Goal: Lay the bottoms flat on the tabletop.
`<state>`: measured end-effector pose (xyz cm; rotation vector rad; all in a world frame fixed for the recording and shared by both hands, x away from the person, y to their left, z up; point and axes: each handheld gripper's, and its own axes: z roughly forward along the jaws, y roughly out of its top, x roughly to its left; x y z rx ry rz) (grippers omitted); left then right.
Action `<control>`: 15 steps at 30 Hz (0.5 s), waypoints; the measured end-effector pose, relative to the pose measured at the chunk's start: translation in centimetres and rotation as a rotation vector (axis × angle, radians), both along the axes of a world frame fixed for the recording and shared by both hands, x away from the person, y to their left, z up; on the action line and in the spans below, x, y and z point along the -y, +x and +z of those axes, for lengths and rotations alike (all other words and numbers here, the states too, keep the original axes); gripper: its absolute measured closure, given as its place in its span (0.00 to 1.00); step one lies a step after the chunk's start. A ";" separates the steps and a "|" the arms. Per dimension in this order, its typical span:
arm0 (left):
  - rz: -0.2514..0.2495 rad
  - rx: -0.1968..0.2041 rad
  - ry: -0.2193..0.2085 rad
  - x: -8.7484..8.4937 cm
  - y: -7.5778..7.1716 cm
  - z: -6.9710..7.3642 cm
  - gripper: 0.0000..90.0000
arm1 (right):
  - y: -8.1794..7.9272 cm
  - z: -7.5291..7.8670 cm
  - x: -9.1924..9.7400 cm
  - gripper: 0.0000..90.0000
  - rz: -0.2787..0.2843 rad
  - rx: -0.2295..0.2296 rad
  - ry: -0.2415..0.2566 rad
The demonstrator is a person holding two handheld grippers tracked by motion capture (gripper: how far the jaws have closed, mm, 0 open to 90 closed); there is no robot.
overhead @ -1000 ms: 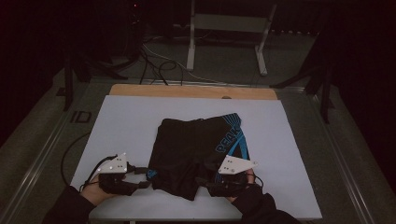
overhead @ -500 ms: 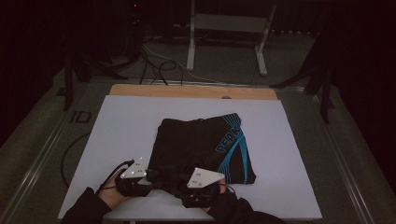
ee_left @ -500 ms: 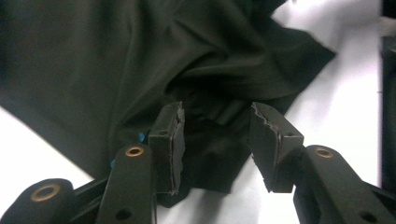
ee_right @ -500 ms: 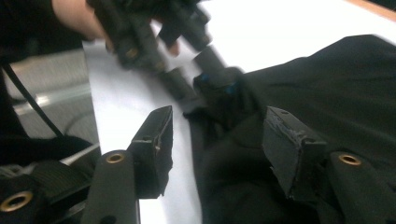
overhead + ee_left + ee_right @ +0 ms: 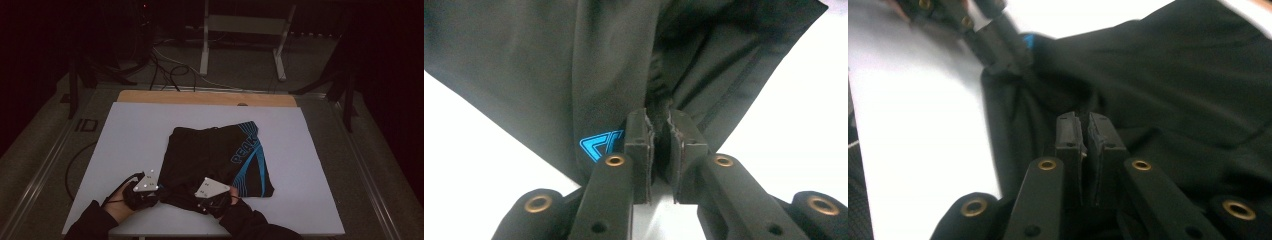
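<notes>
A white bench has a wooden strip along its far edge. Beyond the bench stand a metal frame and tangled cables.

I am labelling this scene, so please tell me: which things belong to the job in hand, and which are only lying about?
In the job:
- black fabric shorts with blue stripes
- left gripper, jaws just closed on the shorts
- right gripper, the same

Lying about:
- white table top
- metal stand
- black cables
</notes>
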<state>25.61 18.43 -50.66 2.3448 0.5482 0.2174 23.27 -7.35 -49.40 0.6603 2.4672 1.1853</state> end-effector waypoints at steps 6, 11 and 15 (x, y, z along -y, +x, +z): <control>0.008 0.012 -0.075 -1.1 -0.2 1.3 0.92 | -0.2 2.0 2.2 0.94 0.001 0.003 0.081; -0.022 0.015 -0.113 -1.7 -0.9 2.0 0.92 | -1.2 2.8 3.4 0.94 0.021 -0.002 0.105; -0.058 0.007 -0.120 -1.8 -1.7 2.1 0.92 | -2.1 2.6 4.0 0.94 0.027 -0.028 0.108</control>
